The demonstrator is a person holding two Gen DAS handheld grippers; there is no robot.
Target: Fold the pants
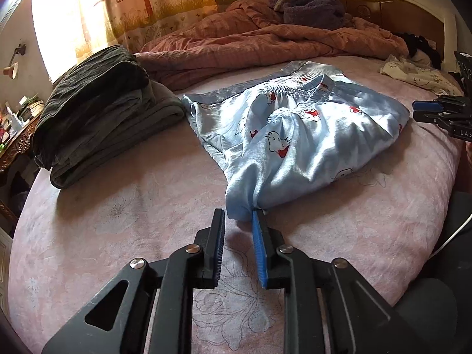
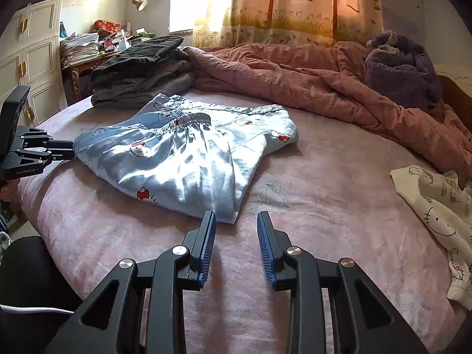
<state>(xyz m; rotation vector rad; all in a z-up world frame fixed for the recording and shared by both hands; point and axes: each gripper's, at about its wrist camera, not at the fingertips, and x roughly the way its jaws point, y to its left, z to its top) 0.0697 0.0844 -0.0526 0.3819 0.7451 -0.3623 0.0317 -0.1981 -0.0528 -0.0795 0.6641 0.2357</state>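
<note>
Light blue pants (image 1: pixel 309 135) with a cat print lie in a folded, rumpled bundle on the pink bed sheet (image 1: pixel 118 206). My left gripper (image 1: pixel 238 214) is open at their near corner, and the bunched cloth sits between its tips, touching the blue pad of the right finger. In the right wrist view the pants (image 2: pixel 183 162) lie ahead, waistband up. My right gripper (image 2: pixel 236 216) stands open just short of their near corner, with nothing between its pads. Each gripper shows in the other's view, the right gripper (image 1: pixel 424 110) and the left gripper (image 2: pixel 69 150) both at the pants' edge.
A stack of dark folded clothes (image 1: pixel 94 112) sits left of the pants. A rumpled pink quilt (image 1: pixel 265 41) and a purple fleece (image 1: pixel 309 0) fill the far side of the bed. A white cat-print garment (image 2: pixel 436 200) lies at the right. A cluttered side table (image 2: pixel 82 47) stands beyond the bed.
</note>
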